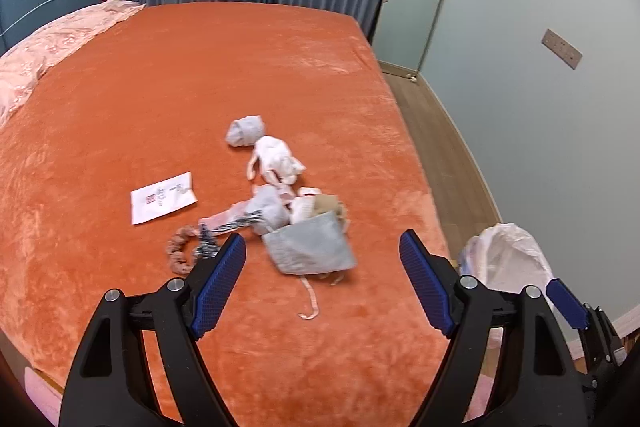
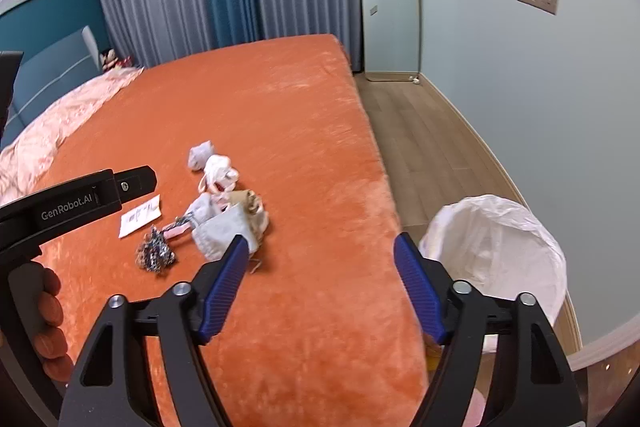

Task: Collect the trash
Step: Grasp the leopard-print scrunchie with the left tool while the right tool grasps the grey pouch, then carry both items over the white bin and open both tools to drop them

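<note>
Bed (image 1: 160, 87) covered by an orange plush blanket; a pink quilt (image 1: 52, 43) is seen along its far left side, cut off by the frame edge.

Trash pile (image 1: 288, 215) is found near the bed's right edge, toward the near end. In it are made out: a grey fabric pouch (image 1: 310, 247) nearest the camera, a crumpled grey wad (image 1: 245, 131) farthest out, a whitish crumpled piece (image 1: 278, 157) just beside that wad, and a brownish scrap (image 1: 330, 205) partly hidden behind the pouch. The middle of the pile is tangled and blurred; single items cannot be told apart there. A white paper slip (image 1: 162, 203) lies apart, left of the pile. A brown ring-shaped item (image 1: 180, 253) and a dark speckled item (image 1: 206, 243) lie beside the left blue pad, partly hidden by it.

Bin with white liner (image 2: 500, 251) stands on the floor just off the bed's right edge; its lower part is hidden by the right gripper's arm.

Left gripper (image 1: 322, 277): jaws released, nothing between the pads, held over the bed short of the pile.

Right gripper (image 2: 320, 283): jaws released, nothing grasped, held over the bed's right edge.

A hand (image 2: 50, 323) on the left gripper's handle is seen in the right wrist view, cut off by the frame.
</note>
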`<state>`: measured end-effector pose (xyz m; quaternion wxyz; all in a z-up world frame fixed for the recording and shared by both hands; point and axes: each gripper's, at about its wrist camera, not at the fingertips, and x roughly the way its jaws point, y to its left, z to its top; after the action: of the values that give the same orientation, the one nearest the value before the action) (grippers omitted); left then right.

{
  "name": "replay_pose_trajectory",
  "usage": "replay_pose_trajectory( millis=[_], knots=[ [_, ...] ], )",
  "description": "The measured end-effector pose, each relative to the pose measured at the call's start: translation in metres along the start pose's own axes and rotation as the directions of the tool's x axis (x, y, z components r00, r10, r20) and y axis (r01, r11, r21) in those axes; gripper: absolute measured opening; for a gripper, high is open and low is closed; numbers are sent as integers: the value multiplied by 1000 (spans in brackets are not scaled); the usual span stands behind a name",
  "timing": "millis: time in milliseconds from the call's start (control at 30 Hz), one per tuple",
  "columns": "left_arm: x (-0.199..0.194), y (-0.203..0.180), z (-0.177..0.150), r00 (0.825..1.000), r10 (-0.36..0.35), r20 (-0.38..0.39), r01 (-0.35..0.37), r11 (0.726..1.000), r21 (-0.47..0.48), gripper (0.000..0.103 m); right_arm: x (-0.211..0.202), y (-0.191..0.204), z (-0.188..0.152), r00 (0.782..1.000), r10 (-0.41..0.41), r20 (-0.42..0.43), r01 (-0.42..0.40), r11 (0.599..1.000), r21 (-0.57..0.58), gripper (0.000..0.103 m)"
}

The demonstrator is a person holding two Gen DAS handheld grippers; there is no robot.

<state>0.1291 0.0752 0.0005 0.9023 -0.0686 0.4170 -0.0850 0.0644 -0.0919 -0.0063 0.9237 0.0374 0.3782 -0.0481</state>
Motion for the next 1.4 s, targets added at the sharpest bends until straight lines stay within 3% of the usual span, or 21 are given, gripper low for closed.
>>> replay_pose_trajectory(
  millis=[433,633,967,1133,1200,1267,1400],
  knots=[
    [36,68,-14,994,68,-80,-75,994,-83,75,52,56,-4,996,44,-82,-49,997,-66,75],
    [61,93,-24,988,77,-133,-90,991,-99,75,90,72,-5,991,55,-122,-65,995,-78,75],
    [115,124,-36,972,49,-231,-85,985,-147,66,157,84,-8,978,53,-202,-72,994,-87,72],
    [133,133,-37,966,34,-257,-80,982,-171,58,184,85,-6,967,68,-245,-89,993,-73,63],
    [140,134,-36,963,24,-267,-72,982,-173,52,193,87,-8,962,75,-263,-97,992,-75,53],
    [145,133,-36,961,8,-276,-58,983,-173,35,200,89,-11,955,85,-284,-111,991,-76,41],
    [149,128,-36,957,-10,-290,-40,986,-164,13,206,90,-18,942,115,-316,-143,987,-67,15]
  ],
)
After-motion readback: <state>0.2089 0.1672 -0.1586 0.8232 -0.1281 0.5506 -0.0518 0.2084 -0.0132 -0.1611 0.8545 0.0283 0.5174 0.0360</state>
